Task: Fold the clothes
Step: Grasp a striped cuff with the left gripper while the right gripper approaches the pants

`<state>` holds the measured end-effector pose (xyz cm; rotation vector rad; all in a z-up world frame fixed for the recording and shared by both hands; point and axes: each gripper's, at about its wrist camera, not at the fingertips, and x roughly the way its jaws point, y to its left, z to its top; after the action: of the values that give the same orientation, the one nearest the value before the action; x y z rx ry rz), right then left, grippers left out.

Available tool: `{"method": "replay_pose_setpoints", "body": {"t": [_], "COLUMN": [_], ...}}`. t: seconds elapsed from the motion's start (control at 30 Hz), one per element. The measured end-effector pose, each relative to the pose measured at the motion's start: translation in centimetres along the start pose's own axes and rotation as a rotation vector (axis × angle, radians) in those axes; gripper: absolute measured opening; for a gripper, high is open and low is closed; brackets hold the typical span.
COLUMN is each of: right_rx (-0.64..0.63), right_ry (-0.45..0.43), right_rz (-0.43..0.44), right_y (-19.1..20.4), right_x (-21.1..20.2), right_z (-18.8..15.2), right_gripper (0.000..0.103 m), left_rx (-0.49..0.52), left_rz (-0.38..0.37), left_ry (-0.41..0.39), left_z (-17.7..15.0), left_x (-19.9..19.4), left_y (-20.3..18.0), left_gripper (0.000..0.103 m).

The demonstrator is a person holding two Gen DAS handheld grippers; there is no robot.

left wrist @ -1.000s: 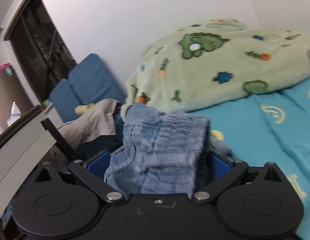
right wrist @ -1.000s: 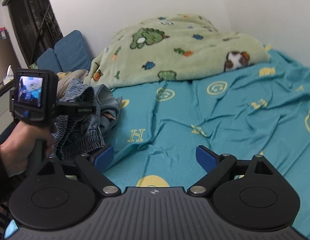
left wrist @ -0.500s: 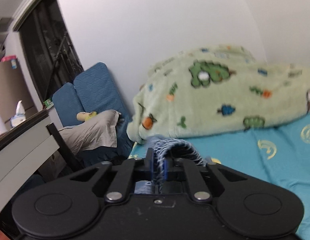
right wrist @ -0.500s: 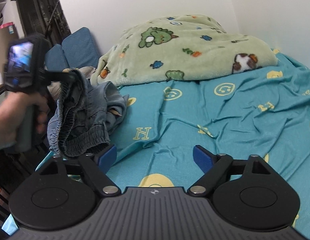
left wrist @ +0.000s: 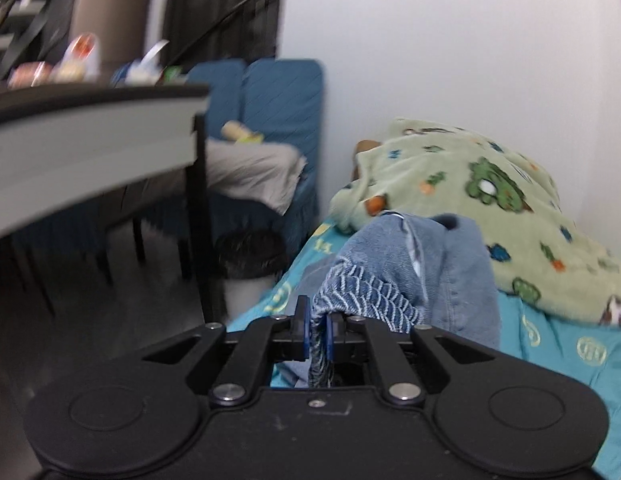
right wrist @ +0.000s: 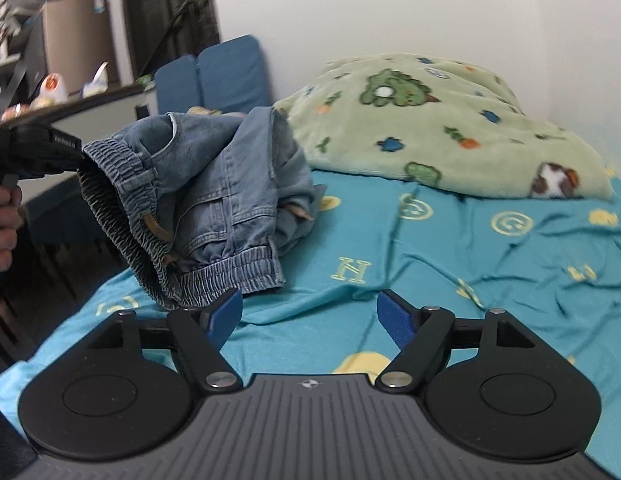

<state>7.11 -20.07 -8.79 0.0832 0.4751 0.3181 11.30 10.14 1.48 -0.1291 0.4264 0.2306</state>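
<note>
A pair of small blue denim shorts with an elastic waistband hangs bunched above the left part of the bed. My left gripper is shut on the elastic waistband of the shorts, and it shows at the left edge of the right wrist view, holding the waistband up. My right gripper is open and empty, low over the teal sheet, just right of and below the hanging shorts.
A green dinosaur-print blanket lies heaped at the bed's far end against the wall. A desk with small items stands left of the bed. Blue cushions and a beige garment lie beyond it.
My left gripper closed on the shorts' waistband, lifted them off the bed and swung left toward the desk. My right gripper stayed open, moving slightly closer to the shorts.
</note>
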Motion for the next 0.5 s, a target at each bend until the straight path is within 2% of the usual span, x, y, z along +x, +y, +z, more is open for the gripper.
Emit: {"method": "replay_pose_setpoints", "body": {"t": [0.17, 0.2, 0.27, 0.43, 0.5], "right_rx": [-0.08, -0.074, 0.018, 0.209, 0.268], "right_ry": [0.068, 0.081, 0.098, 0.053, 0.049], "right_rz": [-0.018, -0.007, 0.059, 0.212, 0.256], "right_y": [1.1, 1.1, 0.2, -1.3, -1.6], "right_x": [5.7, 6.7, 8.5, 11.7, 13.2], "right_z": [0.0, -0.1, 0.0, 1.1, 1.4], "right_gripper": [0.058, 0.058, 0.057, 0.058, 0.062], "left_rx": [-0.005, -0.011, -0.025, -0.052, -0.049], "left_rz": [0.032, 0.031, 0.023, 0.02, 0.028], "left_ry": [0.007, 0.015, 0.029, 0.035, 0.033], "left_z": [-0.3, -0.3, -0.3, -0.2, -0.2], "left_x": [1.3, 1.6, 2.1, 3.2, 3.7], "left_y": [0.6, 0.7, 0.9, 0.9, 1.0], "left_gripper": [0.009, 0.01, 0.01, 0.011, 0.011]}}
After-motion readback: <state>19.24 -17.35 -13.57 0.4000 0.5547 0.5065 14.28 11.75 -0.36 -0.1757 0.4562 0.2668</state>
